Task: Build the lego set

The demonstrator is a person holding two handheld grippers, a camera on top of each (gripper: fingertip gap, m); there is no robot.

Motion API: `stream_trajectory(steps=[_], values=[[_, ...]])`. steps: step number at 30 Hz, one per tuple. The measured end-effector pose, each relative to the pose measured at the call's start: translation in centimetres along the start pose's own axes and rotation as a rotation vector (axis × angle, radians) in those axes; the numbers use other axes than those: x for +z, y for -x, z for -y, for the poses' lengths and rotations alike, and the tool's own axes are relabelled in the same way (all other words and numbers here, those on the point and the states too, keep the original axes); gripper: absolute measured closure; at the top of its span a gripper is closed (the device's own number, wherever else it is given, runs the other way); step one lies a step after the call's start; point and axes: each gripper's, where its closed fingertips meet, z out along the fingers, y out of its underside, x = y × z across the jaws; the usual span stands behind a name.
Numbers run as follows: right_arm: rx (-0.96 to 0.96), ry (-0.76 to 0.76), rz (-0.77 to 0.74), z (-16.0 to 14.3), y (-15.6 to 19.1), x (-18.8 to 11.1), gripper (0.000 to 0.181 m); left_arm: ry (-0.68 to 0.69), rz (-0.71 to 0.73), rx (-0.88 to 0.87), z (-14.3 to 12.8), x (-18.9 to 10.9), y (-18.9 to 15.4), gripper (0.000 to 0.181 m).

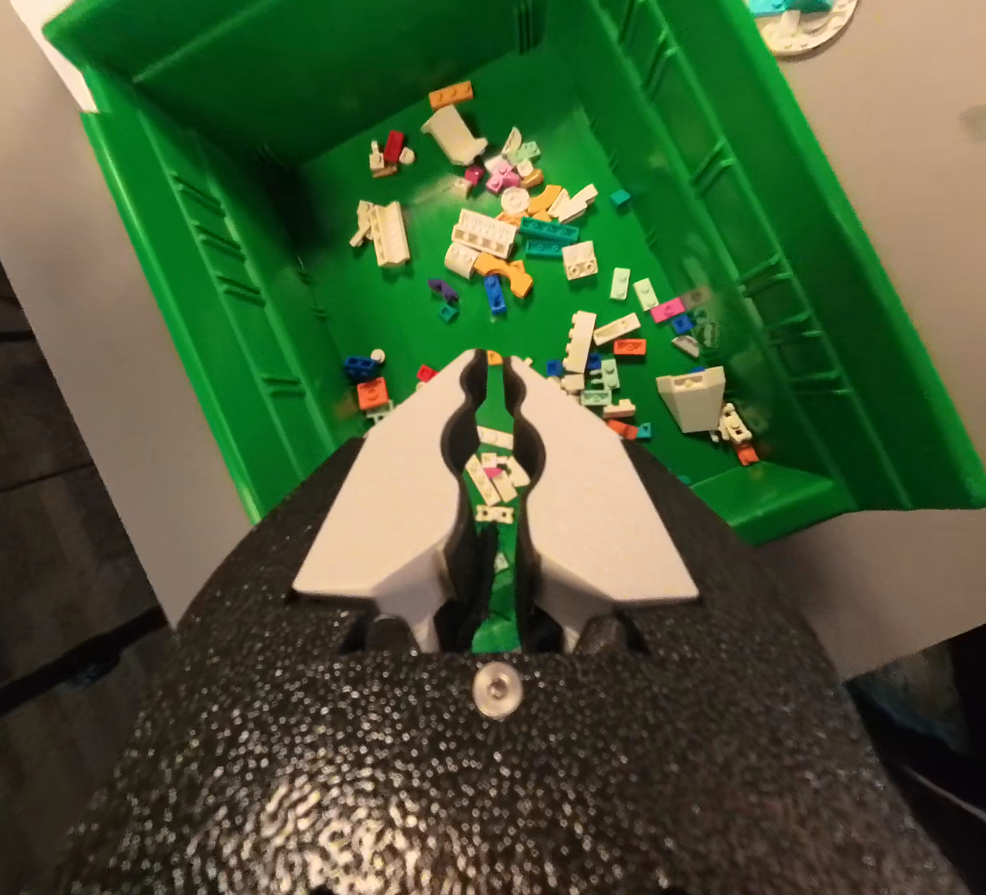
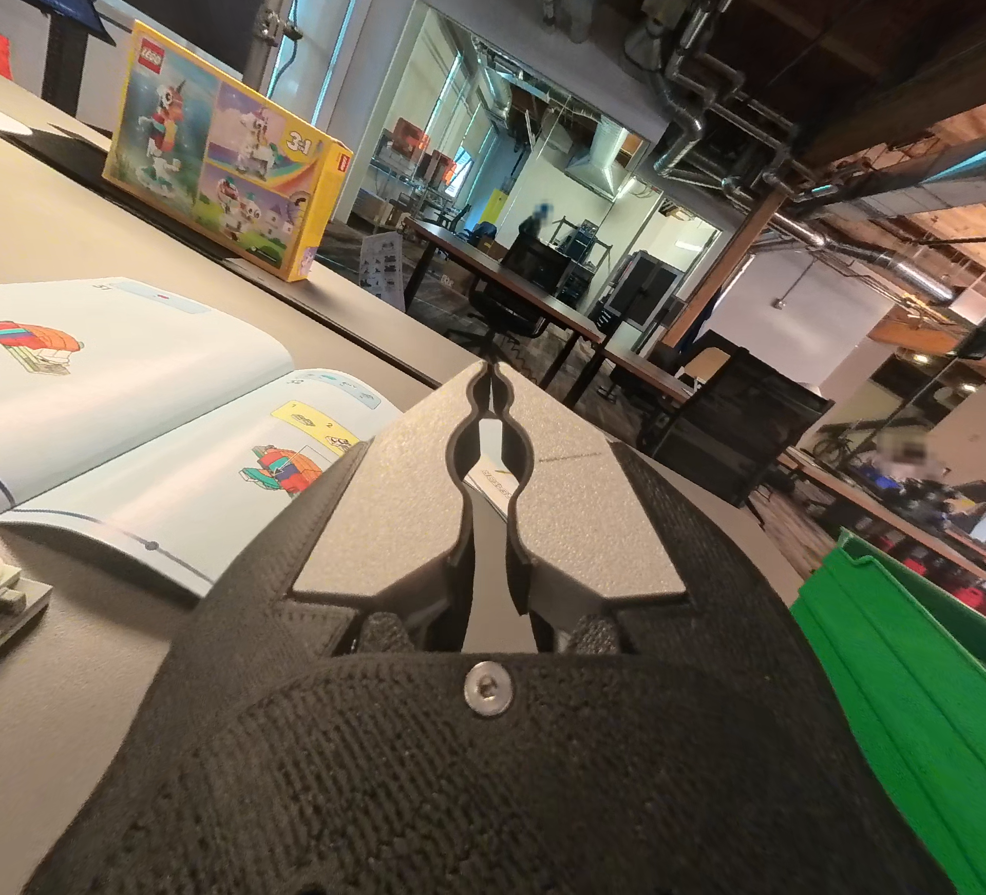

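On the grey table stood a green bin of loose bricks. Your left gripper hung above them, slightly parted and empty. Your right gripper was closed, empty, beside the open booklet.

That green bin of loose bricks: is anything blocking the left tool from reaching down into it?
Nothing visible does. The green bin is open-topped, and the left tool hangs above the loose bricks with its tips slightly apart and nothing between them.
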Motion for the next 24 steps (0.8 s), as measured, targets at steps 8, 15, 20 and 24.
stream_trajectory(steps=[8,15,20,24], values=[[-0.016,0.055,-0.057,-0.8,-0.9,0.2,0.181,-0.05,-0.014,0.14,4.1,0.4,0.7,0.173],[-0.008,0.066,-0.091,-1.0,-1.5,0.2,0.181,-0.001,-0.155,0.176,6.4,4.9,-0.7,0.173],[-0.032,0.074,-0.079,-1.1,-1.1,0.3,0.181,0.112,-0.184,0.362,6.1,9.3,-0.8,0.169],[-0.021,0.07,-0.087,-1.0,-1.3,0.2,0.181,0.075,-0.321,0.489,6.8,10.8,-2.3,0.162]])
